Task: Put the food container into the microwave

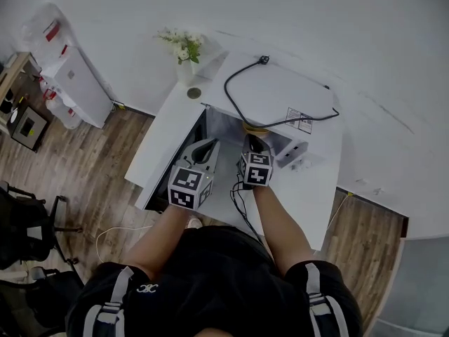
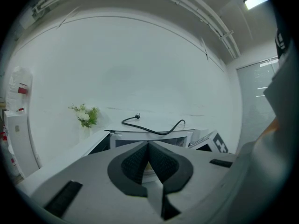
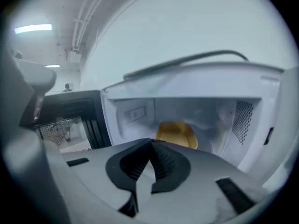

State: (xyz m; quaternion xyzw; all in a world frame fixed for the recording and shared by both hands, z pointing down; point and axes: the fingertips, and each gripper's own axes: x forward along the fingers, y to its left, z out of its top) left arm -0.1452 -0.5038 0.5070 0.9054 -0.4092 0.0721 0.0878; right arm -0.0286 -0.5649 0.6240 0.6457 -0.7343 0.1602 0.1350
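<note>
Head view and both gripper views: a person is standing at a white table bearing a white box-shaped microwave oven, whose dark-windowed door is hanging open to the left of the right gripper. The right gripper is pointing into the open cavity with its two black ribbed jaws meeting at the tips and gripping nothing. The yellow plastic food container is sitting on the cavity floor just ahead of those jaws, apart from them. The left gripper is hovering just beside the right one, on its left, in front of the oven; its jaws are likewise pressing together at the tips and are carrying nothing. A black power cord is lying looped across the oven's top, above and beyond both grippers. A small bunch of white flowers with green leaves is standing beyond the left gripper, to its left.
</note>
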